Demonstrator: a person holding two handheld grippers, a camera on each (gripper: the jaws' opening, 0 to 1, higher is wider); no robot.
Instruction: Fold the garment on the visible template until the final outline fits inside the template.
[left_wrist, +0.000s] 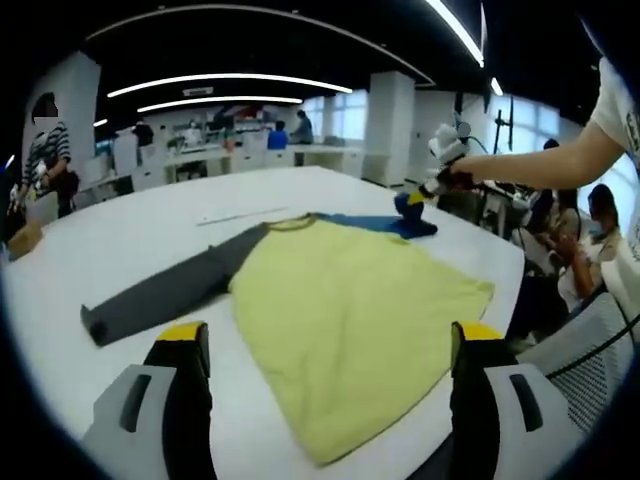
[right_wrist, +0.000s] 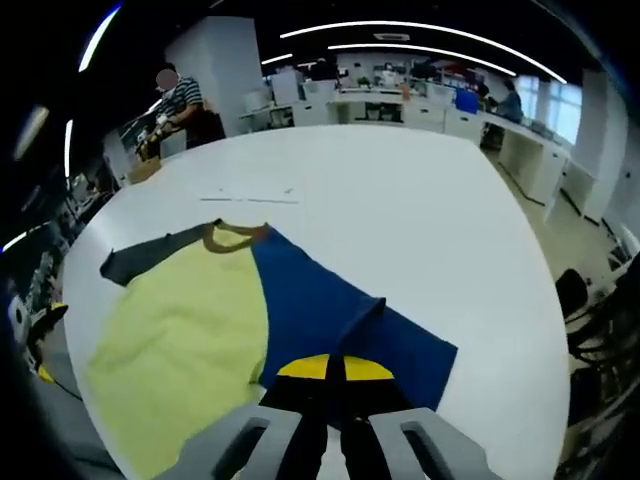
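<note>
Currently the shirt lies spread flat on the white desk, its yellow-green body filling the middle of the left gripper view. A dark grey sleeve stretches out from the collar toward 9 o'clock, lying flat on the desk. Beyond the collar, toward 1 o'clock, a blue part of the shirt runs to the far edge of the desk.

The left tongs stand wide open, the yellow-tipped jaws rising at either side of the near hem and holding nothing; the cloth shows between them.

At 1 o'clock in the left gripper view the right tongs sit down on the blue cloth at the desk's far edge, with a person's arm reaching in from the right behind them.

In the right gripper view the right tongs are closed tight, their yellow tips pressed together on the blue sleeve, which is creased into a ridge just ahead of them. The yellow-green body lies toward 9 o'clock and the brown collar toward 11 o'clock.

A thin light strip lies on the desk just past the collar. People stand at other desks in the background.
</note>
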